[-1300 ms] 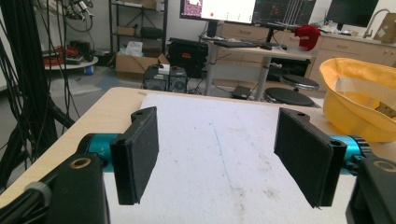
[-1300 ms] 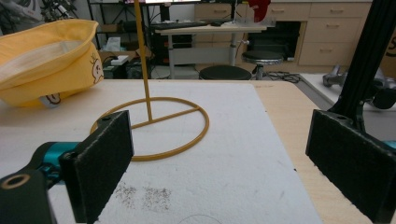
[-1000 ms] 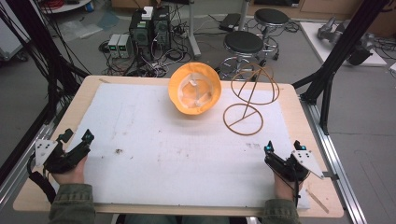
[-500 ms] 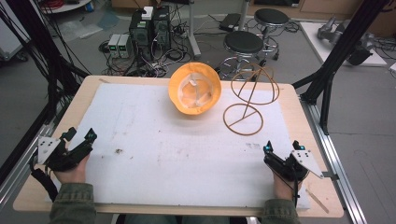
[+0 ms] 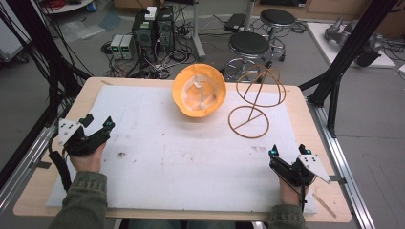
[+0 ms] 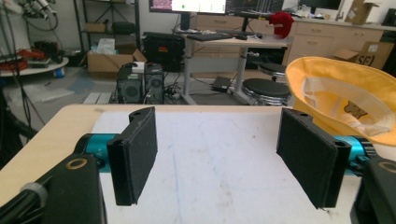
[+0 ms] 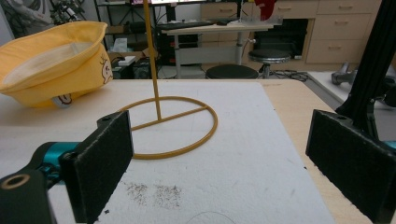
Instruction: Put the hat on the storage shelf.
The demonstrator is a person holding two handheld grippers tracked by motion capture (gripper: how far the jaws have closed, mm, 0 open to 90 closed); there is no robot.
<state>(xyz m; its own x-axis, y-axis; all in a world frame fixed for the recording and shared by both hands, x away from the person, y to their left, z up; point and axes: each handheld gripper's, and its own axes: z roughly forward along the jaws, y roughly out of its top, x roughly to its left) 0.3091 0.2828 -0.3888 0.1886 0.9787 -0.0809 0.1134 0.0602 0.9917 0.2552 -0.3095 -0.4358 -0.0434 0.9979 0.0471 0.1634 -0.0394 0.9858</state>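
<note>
My left gripper (image 5: 98,131) hovers near the table's left edge, jaws spread wide with nothing between them; my right gripper (image 5: 286,162) sits low at the near right, jaws just as wide and empty. Past them lies the white mat (image 5: 191,157). Farther on, the yellow hat (image 5: 199,89) rests brim-up at the far middle, with the wire hat stand (image 5: 255,102) just beside it on the right. The risk, I'd judge — pinching only the soft brim lets the hat sag or slip, and a careless swing could knock the light stand over.

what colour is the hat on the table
Yellow hat, paler lining inside; clearest in the right gripper view.
</note>
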